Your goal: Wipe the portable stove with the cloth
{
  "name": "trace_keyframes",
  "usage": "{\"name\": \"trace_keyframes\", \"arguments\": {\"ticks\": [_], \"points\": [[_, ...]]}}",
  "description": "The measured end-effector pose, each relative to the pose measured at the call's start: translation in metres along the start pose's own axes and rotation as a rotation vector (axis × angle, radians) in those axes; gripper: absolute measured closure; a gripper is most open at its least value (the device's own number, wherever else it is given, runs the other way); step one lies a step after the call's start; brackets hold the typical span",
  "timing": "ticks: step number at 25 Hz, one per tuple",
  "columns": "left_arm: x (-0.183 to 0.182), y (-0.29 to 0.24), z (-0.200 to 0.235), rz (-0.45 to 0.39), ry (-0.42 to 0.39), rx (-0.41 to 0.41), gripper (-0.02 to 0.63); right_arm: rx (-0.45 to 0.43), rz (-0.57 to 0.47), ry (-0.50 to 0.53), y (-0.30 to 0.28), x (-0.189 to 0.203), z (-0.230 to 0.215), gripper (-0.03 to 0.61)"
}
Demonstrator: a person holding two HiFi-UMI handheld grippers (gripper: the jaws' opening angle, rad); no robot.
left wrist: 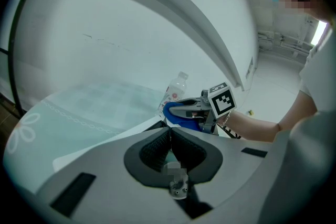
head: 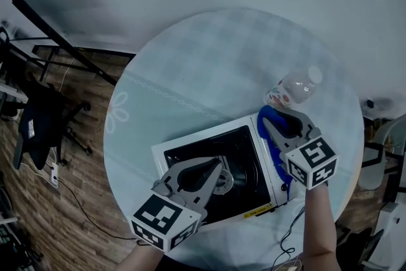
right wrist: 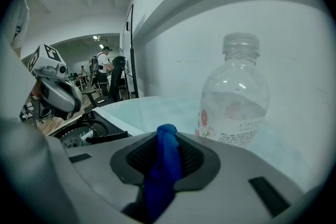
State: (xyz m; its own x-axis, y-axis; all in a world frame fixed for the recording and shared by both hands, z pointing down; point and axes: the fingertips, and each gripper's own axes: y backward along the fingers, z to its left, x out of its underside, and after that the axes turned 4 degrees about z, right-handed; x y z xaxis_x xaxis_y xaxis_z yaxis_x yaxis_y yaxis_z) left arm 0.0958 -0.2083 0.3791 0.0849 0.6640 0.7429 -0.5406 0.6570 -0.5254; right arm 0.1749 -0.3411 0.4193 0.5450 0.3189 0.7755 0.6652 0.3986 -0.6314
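Observation:
The portable stove (head: 190, 150), white with a black top and a round burner (head: 223, 179), lies on the round table. My right gripper (head: 271, 117) is shut on the blue cloth (head: 274, 148), which hangs along the stove's right end. In the right gripper view the cloth (right wrist: 165, 165) sticks out between the pads. My left gripper (head: 216, 169) hovers over the burner with its jaws together and nothing between them; in the left gripper view its pads (left wrist: 155, 148) meet, and the right gripper (left wrist: 191, 108) with the cloth (left wrist: 176, 114) shows beyond.
A clear plastic bottle (head: 295, 86) lies on the table (head: 209, 60) just beyond the right gripper, and looms close in the right gripper view (right wrist: 235, 97). A cable (head: 288, 235) runs off the table's near edge. Black stands and a chair (head: 38, 111) are on the wooden floor at left.

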Motion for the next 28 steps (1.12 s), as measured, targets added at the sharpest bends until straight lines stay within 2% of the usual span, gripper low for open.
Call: {"name": "trace_keyframes", "arguments": {"ticks": [13, 28], "points": [[0.013, 0.007, -0.008, 0.019, -0.003, 0.008, 0.584, -0.001, 0.014, 0.017, 0.008, 0.008, 0.009, 0.482], [0.031, 0.021, -0.024, 0.032, -0.013, 0.027, 0.584, 0.002, 0.036, 0.001, 0.038, 0.034, 0.030, 0.482]]}}
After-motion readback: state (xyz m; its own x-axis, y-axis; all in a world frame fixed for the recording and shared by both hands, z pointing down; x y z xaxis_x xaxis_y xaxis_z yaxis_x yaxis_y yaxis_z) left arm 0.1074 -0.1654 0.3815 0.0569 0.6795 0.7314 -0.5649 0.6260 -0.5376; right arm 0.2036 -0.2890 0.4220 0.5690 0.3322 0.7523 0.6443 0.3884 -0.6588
